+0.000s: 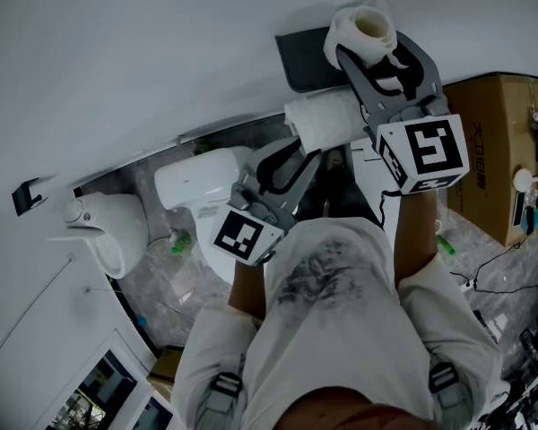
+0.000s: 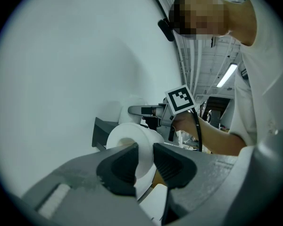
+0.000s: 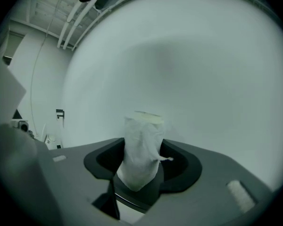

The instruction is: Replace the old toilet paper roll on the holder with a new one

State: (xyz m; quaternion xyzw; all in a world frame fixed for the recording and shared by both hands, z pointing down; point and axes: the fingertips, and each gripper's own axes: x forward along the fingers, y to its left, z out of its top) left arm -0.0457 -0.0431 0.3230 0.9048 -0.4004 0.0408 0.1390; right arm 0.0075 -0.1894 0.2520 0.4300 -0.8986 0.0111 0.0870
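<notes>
The old roll (image 1: 363,30), thin with its cardboard core showing, is up against the white wall with my right gripper (image 1: 377,52) shut on it. In the right gripper view the old roll (image 3: 141,147) stands upright between the two dark pads (image 3: 181,166). The dark grey holder (image 1: 300,56) is on the wall just left of it, with no roll on it. Below that, my left gripper (image 1: 307,150) is shut on the full new roll (image 1: 327,119). In the left gripper view the new roll (image 2: 132,138) is pinched by the pads (image 2: 120,168), with the holder (image 2: 101,131) behind it.
A white toilet (image 1: 202,182) stands below the holder, and a white wall-hung bowl (image 1: 108,231) is further left. A cardboard box (image 1: 502,141) is at the right, with cables (image 1: 493,258) on the floor beside it. The person's torso fills the bottom of the head view.
</notes>
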